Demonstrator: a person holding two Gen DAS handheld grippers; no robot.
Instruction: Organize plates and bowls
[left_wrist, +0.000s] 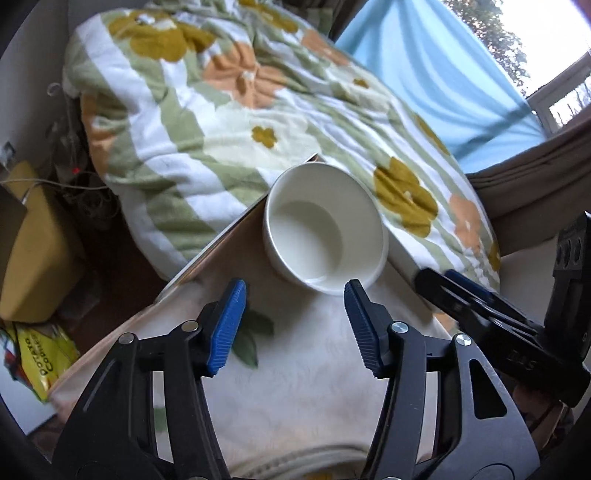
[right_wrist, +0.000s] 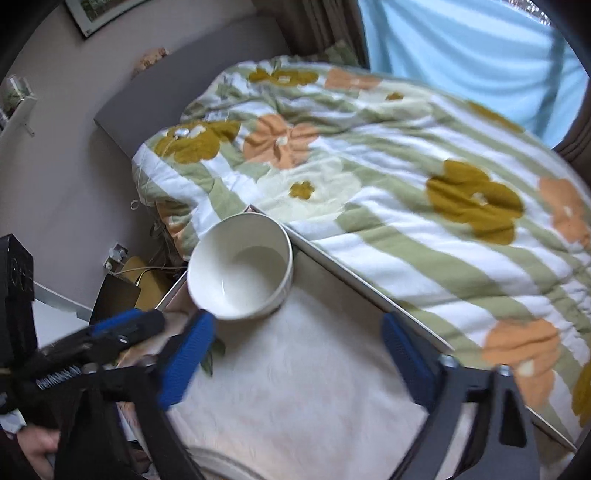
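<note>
Showing only at left wrist, yellow bag (left_wrist: 40, 360); both grippers' fingers gape, gripping nothing.

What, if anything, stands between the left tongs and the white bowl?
Nothing visible does. Only bare cloth lies between the open left tongs and the bowl; the right tongs stand off to one side.

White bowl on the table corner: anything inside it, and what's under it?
The white bowl looks empty; its pale bottom shows in both wrist views. It sits near the table's far corner, at the edge of the cream cloth. Whatever lies directly beneath the bowl is covered.
</note>
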